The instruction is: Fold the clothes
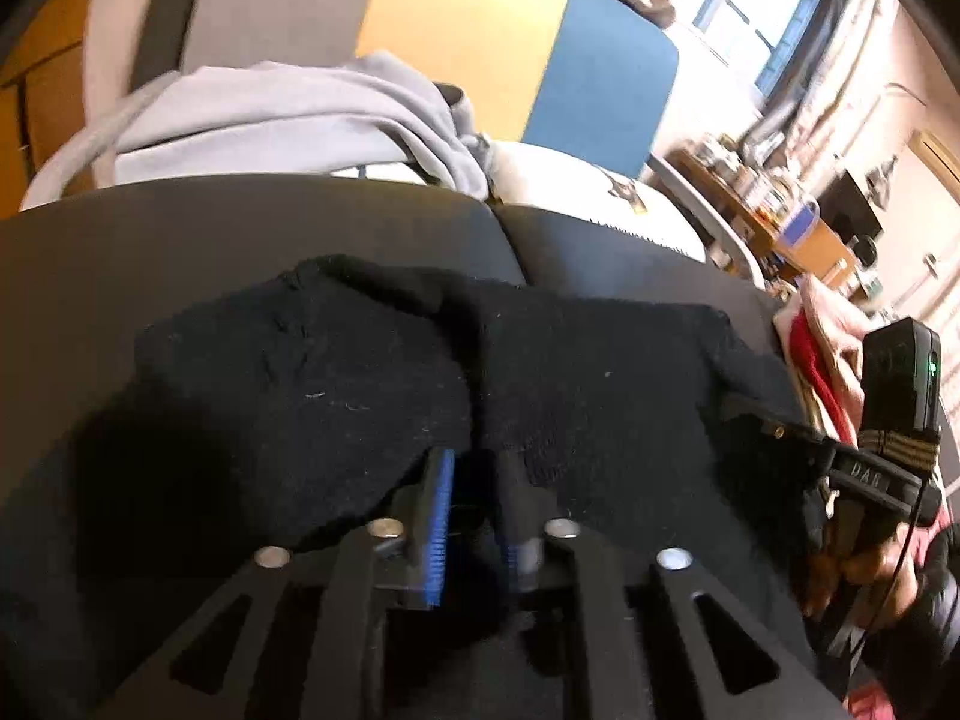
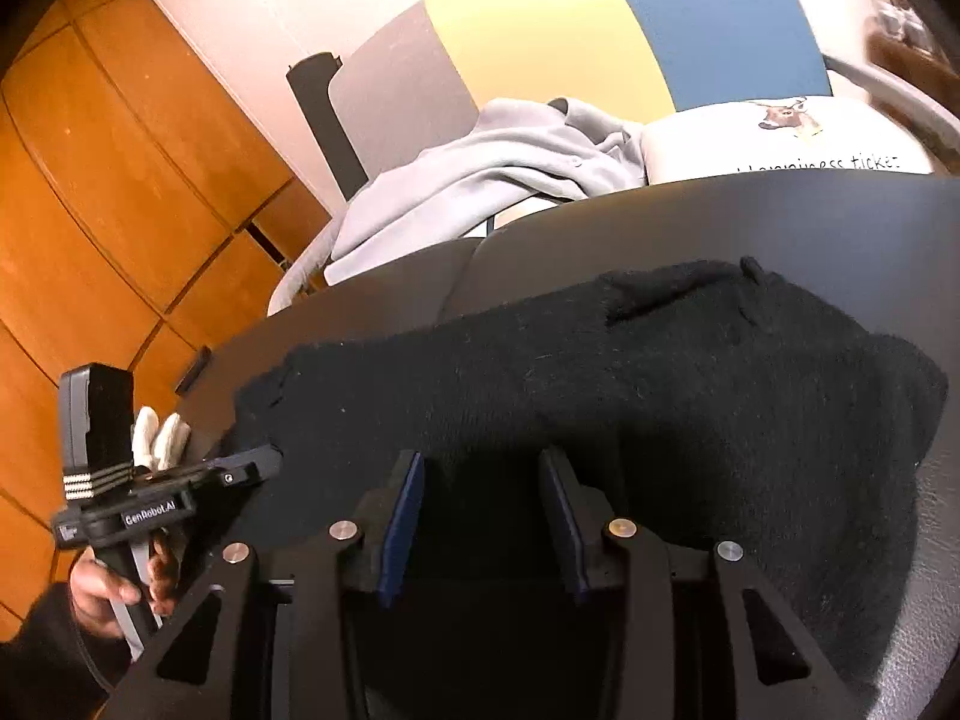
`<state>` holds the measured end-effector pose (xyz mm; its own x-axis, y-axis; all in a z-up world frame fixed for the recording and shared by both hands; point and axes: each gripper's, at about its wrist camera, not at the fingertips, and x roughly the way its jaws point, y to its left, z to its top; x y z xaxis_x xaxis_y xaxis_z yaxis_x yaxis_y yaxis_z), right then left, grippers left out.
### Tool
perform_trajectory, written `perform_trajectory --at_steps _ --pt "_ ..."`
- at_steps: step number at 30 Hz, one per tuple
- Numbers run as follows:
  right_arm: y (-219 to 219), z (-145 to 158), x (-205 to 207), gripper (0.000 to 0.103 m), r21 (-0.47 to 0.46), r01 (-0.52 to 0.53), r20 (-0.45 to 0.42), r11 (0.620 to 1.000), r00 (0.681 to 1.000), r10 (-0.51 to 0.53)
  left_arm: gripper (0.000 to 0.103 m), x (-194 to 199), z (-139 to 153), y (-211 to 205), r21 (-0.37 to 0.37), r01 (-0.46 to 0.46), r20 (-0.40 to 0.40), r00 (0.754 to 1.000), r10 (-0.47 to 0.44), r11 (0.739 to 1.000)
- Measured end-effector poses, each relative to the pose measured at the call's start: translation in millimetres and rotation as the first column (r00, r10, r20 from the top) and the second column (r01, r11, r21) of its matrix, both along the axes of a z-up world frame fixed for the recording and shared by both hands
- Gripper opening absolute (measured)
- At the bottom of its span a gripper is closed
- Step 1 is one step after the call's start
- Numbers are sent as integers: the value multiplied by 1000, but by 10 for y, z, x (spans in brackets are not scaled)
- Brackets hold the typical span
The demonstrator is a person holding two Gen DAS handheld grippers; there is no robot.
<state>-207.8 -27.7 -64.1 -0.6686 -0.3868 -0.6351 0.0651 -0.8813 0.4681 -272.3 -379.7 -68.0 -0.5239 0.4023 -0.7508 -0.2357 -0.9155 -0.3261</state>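
Left wrist: my left gripper (image 1: 474,474) sits at the near edge of the black knit garment (image 1: 372,384), which lies on the dark table (image 1: 180,240). Blue pads are close together with cloth bunched around them; looks pinched on a fold, though the right pad is half buried. Right gripper (image 1: 780,420) shows at frame right, at the garment's corner. Grey hoodie (image 1: 270,114) is heaped beyond the table's far edge.

Right wrist: fingers stand apart, right gripper (image 2: 480,474) over the garment's near hem, nothing between the pads. Garment (image 2: 660,372) is spread wide and rumpled, with a ridge near the far edge. White printed cloth (image 2: 780,138) sits behind the hoodie.

Risks: black on dark, so the hem is hard to see and I may grab two layers or miss. Loose knit could snag or stretch on the pads. One-sided hold would skew any fold.
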Motion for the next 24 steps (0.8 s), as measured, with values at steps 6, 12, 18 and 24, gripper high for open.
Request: perform_trajectory --at_steps 6,12,18,24 --pt "-393 225 179 62 154 36 -13 987 999 -34 28 483 251 -370 197 -134 -18 990 140 971" --pt "-789 177 659 87 263 -45 -15 964 999 50 32 1236 257 -1203 314 -307 47 950 308 898" --pt "-966 -107 837 103 366 -71 45 928 997 59 38 2127 338 -2355 369 -535 72 832 551 760" --pt "-969 -150 818 103 397 -72 60 915 997 53 43 2977 489 -3636 426 -761 116 583 804 490"
